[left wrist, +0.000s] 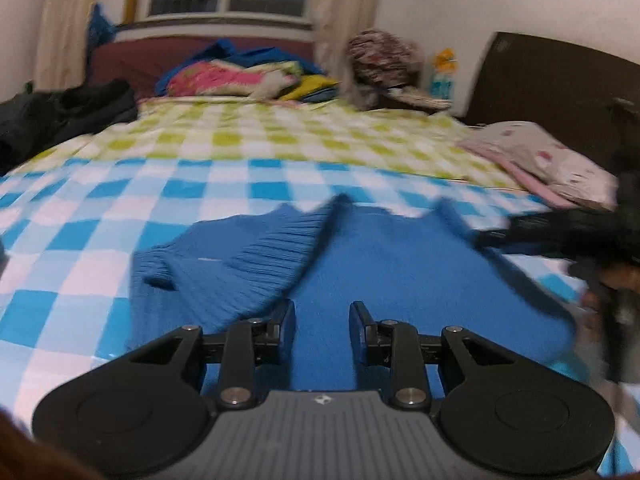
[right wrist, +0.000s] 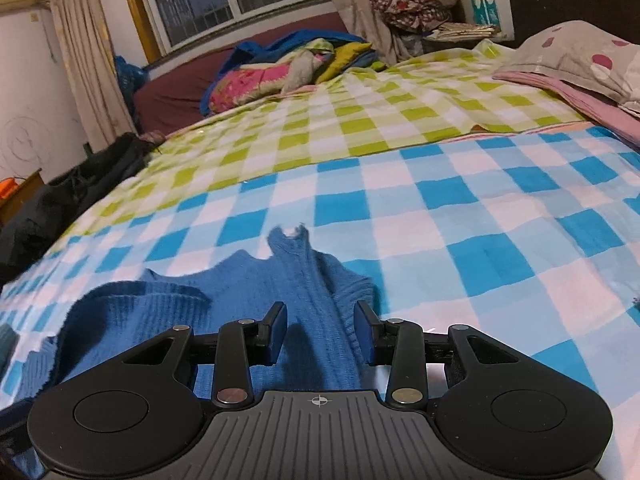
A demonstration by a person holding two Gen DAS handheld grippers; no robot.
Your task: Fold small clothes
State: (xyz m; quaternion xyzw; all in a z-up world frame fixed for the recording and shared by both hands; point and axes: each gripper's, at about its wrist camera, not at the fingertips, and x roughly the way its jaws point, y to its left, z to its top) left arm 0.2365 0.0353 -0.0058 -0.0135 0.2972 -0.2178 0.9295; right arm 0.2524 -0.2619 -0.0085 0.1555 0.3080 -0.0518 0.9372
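A blue knit sweater (left wrist: 400,272) lies flat on the bed's blue-and-white checked sheet (left wrist: 80,248). One ribbed sleeve (left wrist: 260,264) is folded over its left part. My left gripper (left wrist: 322,320) hovers low over the sweater's body, open, with nothing pinched. At the right edge of the left wrist view is a blurred black shape (left wrist: 560,236), probably the other gripper in a hand. In the right wrist view the sweater (right wrist: 160,312) spreads to the left and a sleeve (right wrist: 308,276) runs away from me. My right gripper (right wrist: 322,328) is open, its fingers either side of that sleeve.
The far half of the bed has a green-and-white checked sheet (right wrist: 360,120). A heap of colourful bedding (right wrist: 280,68) lies at the far end under a window. Dark clothing (right wrist: 60,200) is piled at the left edge. A spotted pillow (right wrist: 580,52) lies at the right.
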